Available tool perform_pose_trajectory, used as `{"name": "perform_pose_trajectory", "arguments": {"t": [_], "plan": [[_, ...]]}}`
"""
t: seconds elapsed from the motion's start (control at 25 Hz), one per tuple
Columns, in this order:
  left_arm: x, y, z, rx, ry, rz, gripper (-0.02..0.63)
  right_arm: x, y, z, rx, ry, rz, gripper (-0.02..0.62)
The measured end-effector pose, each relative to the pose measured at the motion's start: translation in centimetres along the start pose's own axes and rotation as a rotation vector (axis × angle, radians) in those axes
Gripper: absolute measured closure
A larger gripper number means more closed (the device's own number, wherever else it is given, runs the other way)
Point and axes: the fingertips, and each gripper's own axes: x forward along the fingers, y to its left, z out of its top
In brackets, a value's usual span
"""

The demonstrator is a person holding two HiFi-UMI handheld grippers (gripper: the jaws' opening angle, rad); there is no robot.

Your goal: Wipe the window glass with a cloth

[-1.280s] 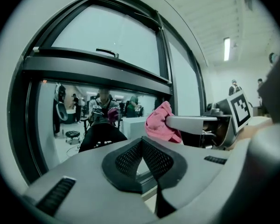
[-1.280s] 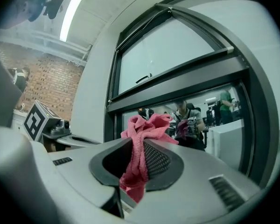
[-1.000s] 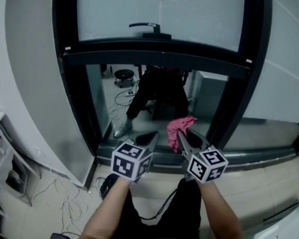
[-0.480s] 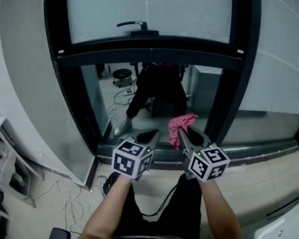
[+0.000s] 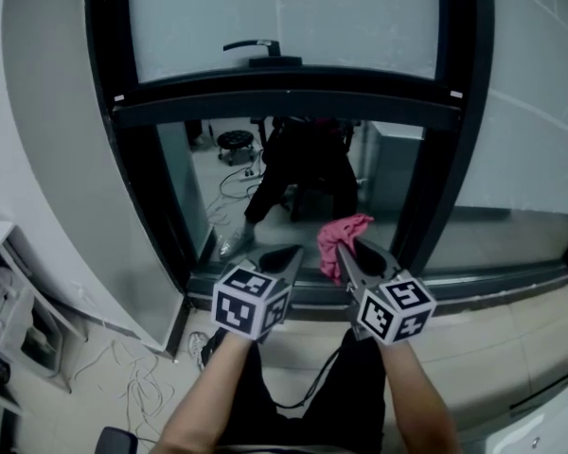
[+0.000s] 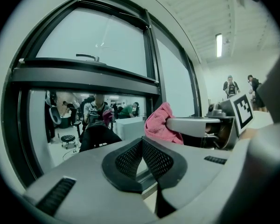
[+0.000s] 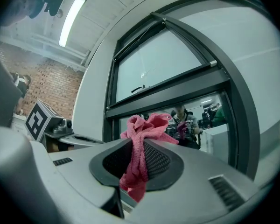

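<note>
Cloth (image 7: 141, 136), pink and bunched, is pinched between the jaws of the right claw (image 7: 136, 158). Only a narrow fold is trapped there, and most of the fabric is heaped above and ahead of the tips. The left claw (image 6: 142, 156) is pressed together on nothing and is held just beside the right one, near the cloth but apart from it. Both are pointed at the lower pane (image 5: 229, 189) of the window glass. Whether the cloth is touching that pane cannot be told from any view. Slippage is judged the chief risk: since so little fabric is gripped, the cloth could be dragged out of the jaws once it is rubbed across the glass with any pressure. A second risk is that the hard tips could be brought against the pane if the bunch is flattened or pushed aside, and the glass marked. The idle left claw could also be snagged in the loose fabric if the two are kept this close during the strokes. The handle (image 5: 258, 49) on the dark frame (image 5: 284, 104) could be knocked should the wiping be carried upward to the upper pane (image 5: 293, 17). Counted: two claws, each with one marker cube, one cloth, two panes, one handle.
</note>
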Motion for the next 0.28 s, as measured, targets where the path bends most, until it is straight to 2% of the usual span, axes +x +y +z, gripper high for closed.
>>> {"name": "perform_pose_trajectory", "arguments": {"t": [0.28], "plan": [[-0.11,0.02,0.17,-0.004,-0.010,0.002,0.601,0.09,0.23,-0.09,-0.003,0.004,0.004,0.525]]}}
